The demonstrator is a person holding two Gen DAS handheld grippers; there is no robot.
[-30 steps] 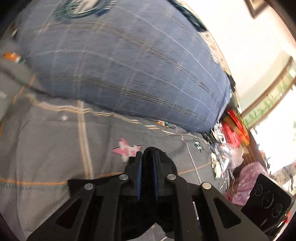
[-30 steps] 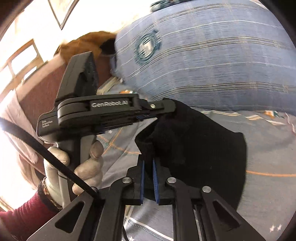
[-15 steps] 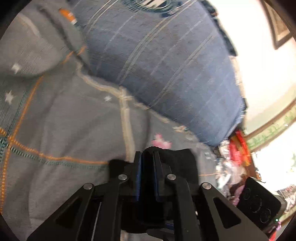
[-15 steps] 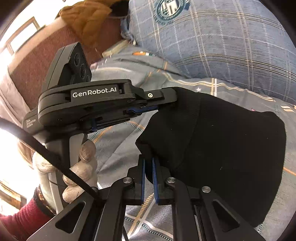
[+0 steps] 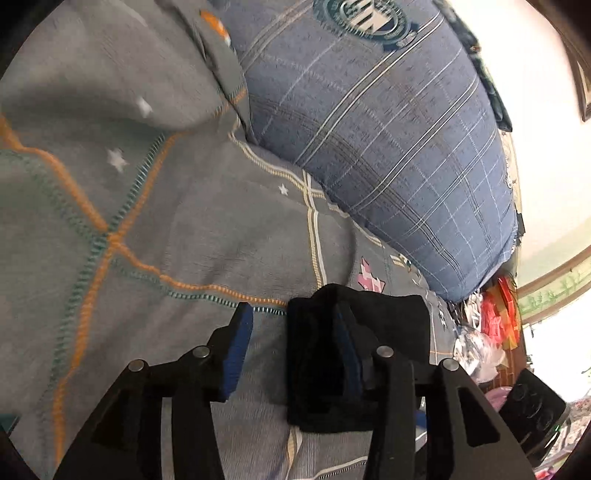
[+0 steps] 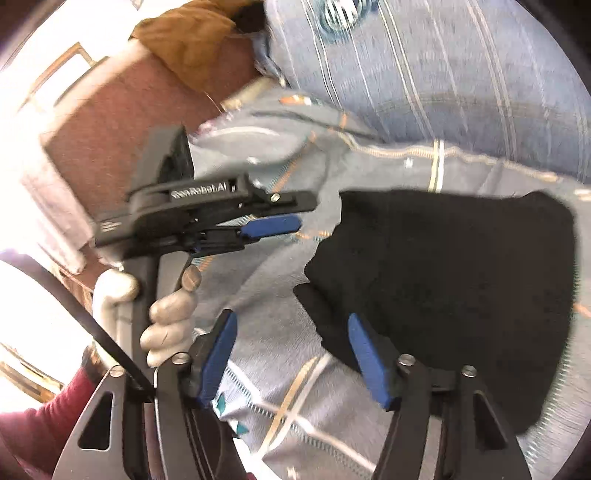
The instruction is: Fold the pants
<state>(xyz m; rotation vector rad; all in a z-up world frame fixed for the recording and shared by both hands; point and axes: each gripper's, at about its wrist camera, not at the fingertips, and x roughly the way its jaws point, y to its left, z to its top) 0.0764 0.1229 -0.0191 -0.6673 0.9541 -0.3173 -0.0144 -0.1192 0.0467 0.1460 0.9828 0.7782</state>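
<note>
The black pants [image 6: 450, 288] lie folded in a compact stack on the grey patterned bedsheet [image 6: 280, 369]. In the left wrist view the stack [image 5: 391, 321] sits under the right finger. My left gripper [image 5: 293, 321] is open, its jaws wide apart, at the stack's edge. It also shows in the right wrist view [image 6: 291, 214], just left of the pants. My right gripper [image 6: 291, 325] is open, with its right pad [image 6: 365, 354] against the near edge of the pants. Neither gripper holds the cloth.
A large blue plaid pillow [image 5: 388, 122] lies at the back of the bed. A reddish-brown headboard [image 6: 122, 122] with a mustard garment [image 6: 192, 33] stands at the left. Colourful clutter [image 5: 491, 317] lies beyond the bed's right edge.
Both grippers were shut on the black pants and have opened. The pants now lie released on the sheet, and the left gripper has drawn back from them.
</note>
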